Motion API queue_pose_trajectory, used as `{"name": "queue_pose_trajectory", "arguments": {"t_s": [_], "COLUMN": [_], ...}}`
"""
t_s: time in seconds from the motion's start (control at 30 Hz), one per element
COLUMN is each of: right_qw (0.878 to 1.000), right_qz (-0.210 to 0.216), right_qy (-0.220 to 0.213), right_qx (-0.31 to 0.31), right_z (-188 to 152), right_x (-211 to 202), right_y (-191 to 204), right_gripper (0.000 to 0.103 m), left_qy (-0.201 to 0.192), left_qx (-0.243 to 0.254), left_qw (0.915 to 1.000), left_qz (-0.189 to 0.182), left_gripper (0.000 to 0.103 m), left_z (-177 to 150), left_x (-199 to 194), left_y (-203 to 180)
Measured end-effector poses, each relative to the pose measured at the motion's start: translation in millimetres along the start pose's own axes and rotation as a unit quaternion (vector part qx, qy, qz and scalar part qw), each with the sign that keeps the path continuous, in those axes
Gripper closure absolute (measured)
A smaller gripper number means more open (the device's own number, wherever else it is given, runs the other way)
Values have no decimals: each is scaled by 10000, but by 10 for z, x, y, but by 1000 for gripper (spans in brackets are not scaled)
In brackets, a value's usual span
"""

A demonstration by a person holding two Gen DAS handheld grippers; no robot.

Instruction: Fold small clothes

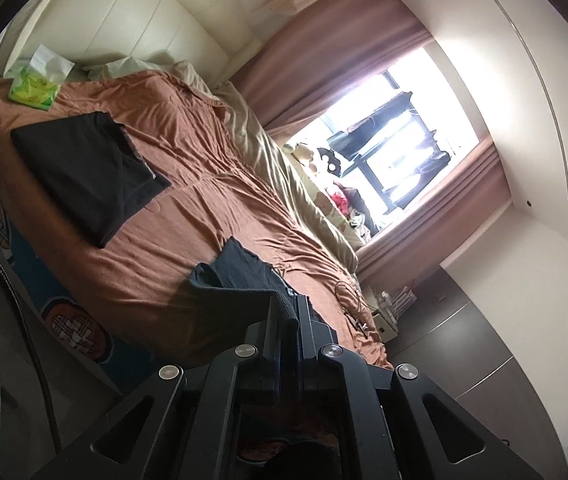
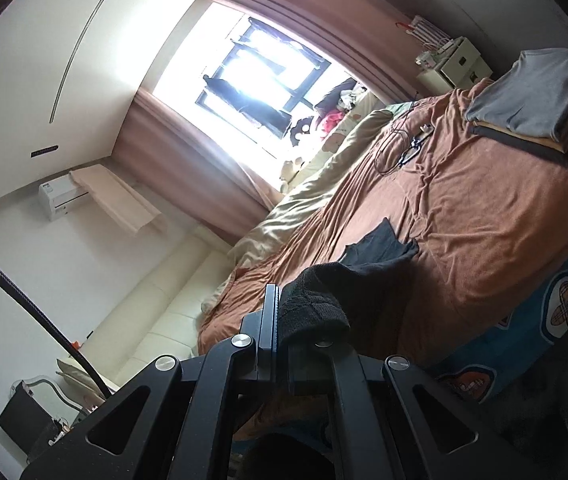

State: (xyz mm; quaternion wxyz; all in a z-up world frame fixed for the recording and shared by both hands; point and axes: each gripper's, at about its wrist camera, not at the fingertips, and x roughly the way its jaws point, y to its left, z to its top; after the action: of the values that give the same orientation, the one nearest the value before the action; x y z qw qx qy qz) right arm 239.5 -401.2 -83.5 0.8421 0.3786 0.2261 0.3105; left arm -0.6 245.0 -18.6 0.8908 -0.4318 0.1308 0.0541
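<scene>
We start at the left tool (image 1: 285, 312): its jaws are closed on one end of a small black knitted garment (image 1: 240, 280), likely a sock. The right tool (image 2: 280, 312) is likewise clamped on the garment's thick ribbed cuff (image 2: 311, 304), which bulges out beside the jaws. Between the two tools the dark cloth hangs slack, its free part trailing down onto the rust-brown bedspread (image 1: 212, 184), close in front of the tools.

We judge this piece to be very light and wholly limp: it will not hold any shape by itself, and it sags wherever we do not support it. The knit looks grippy rather than slippery, so a pinch at the edge should hold. The ribbed cuff is the firmest part and the better place for a grip; the thin end will bunch. To fold it we would want it pulled flat between both tools before laying it on the bedspread.

Further out on the bedspread from the left tool lies a flat folded black garment (image 1: 84, 176), and beyond that a green tissue pack (image 1: 34, 88) near the cream headboard. From the right tool, a folded grey garment (image 2: 539, 96) sits on a stack at the far corner of the bedspread, with a coiled black cable (image 2: 399, 152) beside it.
</scene>
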Motion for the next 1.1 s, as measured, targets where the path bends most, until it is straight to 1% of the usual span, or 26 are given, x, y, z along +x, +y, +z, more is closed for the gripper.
{"name": "queue_pose_trajectory", "arguments": {"t_s": [0.13, 0.3, 0.47, 0.5, 0.67, 0.83, 1.1], "right_qw": [9999, 9997, 9990, 9988, 9979, 9967, 9954], "right_qz": [-88, -176, -361, -406, -557, -695, -790], "right_qy": [37, 85, 199, 230, 326, 417, 525], "right_qx": [116, 142, 164, 170, 111, 75, 144], "right_z": [51, 146, 291, 327, 493, 678, 974], "right_x": [279, 663, 1172, 1327, 1759, 2161, 2632], "right_y": [-222, -345, -392, -416, -400, -369, -331], "right_gripper": [103, 103, 103, 103, 103, 103, 103], "left_qy": [77, 140, 321, 367, 531, 611, 603], "left_qx": [-20, 18, -54, -57, -63, -79, 58], "left_qw": [9999, 9997, 9985, 9980, 9961, 9948, 9941], "left_qz": [92, 215, 440, 504, 709, 810, 899], "left_gripper": [98, 98, 98, 98, 98, 98, 98], "left_z": [41, 145, 295, 323, 451, 608, 911], "left_x": [234, 579, 1054, 1162, 1597, 1957, 2396], "left_y": [80, 134, 257, 275, 350, 314, 75]}}
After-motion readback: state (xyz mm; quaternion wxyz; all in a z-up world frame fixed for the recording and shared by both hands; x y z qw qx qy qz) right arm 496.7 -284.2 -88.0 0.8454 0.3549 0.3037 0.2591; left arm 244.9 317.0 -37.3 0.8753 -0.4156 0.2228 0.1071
